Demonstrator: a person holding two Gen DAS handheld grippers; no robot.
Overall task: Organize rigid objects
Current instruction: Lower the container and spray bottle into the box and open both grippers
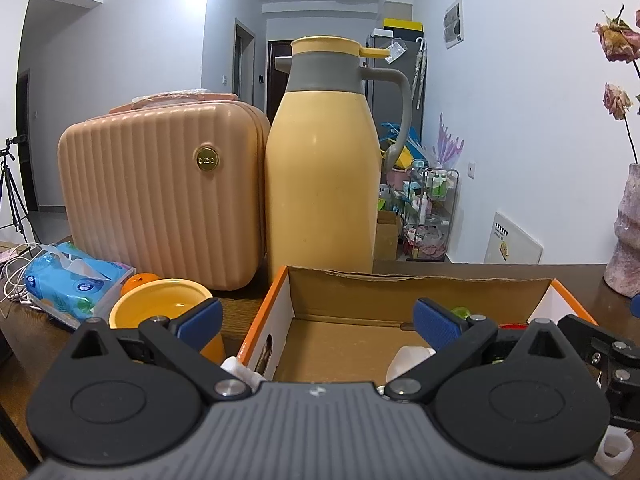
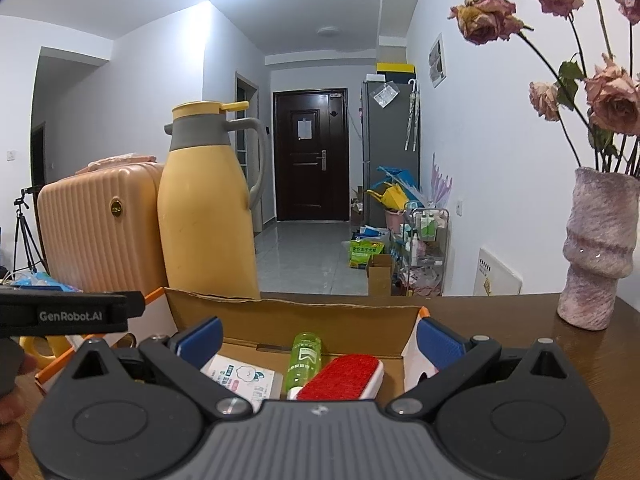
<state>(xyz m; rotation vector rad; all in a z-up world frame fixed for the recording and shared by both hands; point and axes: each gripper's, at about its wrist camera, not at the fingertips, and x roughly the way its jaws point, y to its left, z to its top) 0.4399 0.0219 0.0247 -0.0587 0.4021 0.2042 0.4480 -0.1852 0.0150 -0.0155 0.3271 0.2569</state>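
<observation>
An open cardboard box (image 1: 416, 292) with an orange rim stands on the brown table; it also shows in the right wrist view (image 2: 288, 316). In it lie a green bottle (image 2: 304, 360), a red brush with a white frame (image 2: 344, 372) and a flat white packet (image 2: 240, 376). My left gripper (image 1: 316, 326) is open and empty over the box's left front corner. My right gripper (image 2: 318, 340) is open and empty above the box, over the bottle and brush. A white object (image 1: 408, 362) lies in the box below the left gripper.
A yellow thermos jug (image 1: 324, 160) and a peach ribbed case (image 1: 160, 196) stand behind the box. A yellow cup (image 1: 160, 312), an orange and a blue tissue pack (image 1: 72, 280) lie to the left. A pink vase (image 2: 596, 252) with dried roses stands at the right.
</observation>
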